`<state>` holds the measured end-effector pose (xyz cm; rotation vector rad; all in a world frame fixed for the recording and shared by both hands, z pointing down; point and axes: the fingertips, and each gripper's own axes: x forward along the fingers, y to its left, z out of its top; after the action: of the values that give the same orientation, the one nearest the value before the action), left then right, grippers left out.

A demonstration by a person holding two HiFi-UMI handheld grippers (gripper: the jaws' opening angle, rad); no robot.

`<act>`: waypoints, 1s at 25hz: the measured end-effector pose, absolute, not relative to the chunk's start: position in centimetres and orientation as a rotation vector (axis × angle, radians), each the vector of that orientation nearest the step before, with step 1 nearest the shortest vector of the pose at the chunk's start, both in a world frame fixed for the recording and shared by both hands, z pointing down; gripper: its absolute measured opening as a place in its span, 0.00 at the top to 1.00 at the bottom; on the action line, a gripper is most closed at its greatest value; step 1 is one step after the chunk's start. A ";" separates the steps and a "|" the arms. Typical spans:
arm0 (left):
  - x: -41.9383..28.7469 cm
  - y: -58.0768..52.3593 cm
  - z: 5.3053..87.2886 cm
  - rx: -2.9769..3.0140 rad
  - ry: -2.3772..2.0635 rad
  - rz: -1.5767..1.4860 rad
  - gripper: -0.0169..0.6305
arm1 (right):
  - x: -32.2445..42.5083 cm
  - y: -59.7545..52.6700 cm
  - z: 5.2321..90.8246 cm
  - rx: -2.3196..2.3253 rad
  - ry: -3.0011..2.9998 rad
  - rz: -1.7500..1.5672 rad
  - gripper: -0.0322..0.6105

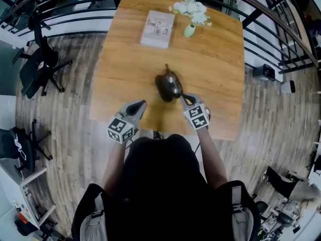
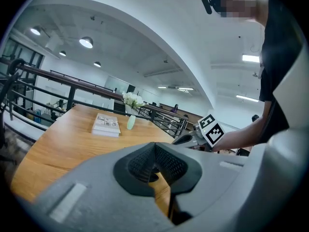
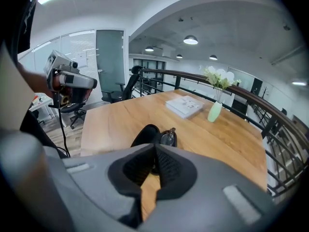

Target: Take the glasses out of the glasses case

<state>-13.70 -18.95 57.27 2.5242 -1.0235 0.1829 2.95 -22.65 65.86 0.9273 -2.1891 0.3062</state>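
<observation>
With my left gripper (image 1: 141, 104) and right gripper (image 1: 184, 98) both pinched together on nothing, I'm only at the approach: the open glasses case (image 1: 165, 87) lies at twelve o'clock, glasses (image 3: 167, 137) inside, so next my jaws must part.

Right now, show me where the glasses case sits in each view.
Head view: case mid-table, at the picture's centre.
Left gripper view: not clearly in it; at most a dark sliver behind the jaws.
Right gripper view: case low centre, just above the jaws.
Shared landmark: book, beyond the case.
</observation>
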 end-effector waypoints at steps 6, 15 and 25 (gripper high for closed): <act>-13.6 -18.8 57.8 2.515 -0.971 0.193 0.96 | 1.4 -23.6 66.6 0.884 -2.168 0.317 0.95; -12.7 -19.0 58.8 2.488 -0.988 0.209 0.96 | 1.0 -25.2 68.7 0.825 -2.171 0.349 0.94; -10.3 -20.7 58.5 2.488 -0.955 0.223 0.96 | 1.1 -27.0 71.1 0.759 -2.167 0.398 0.90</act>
<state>-10.29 -20.67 58.45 2.4881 -0.9555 0.2228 1.12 -27.02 71.12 0.7595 -2.1675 0.3983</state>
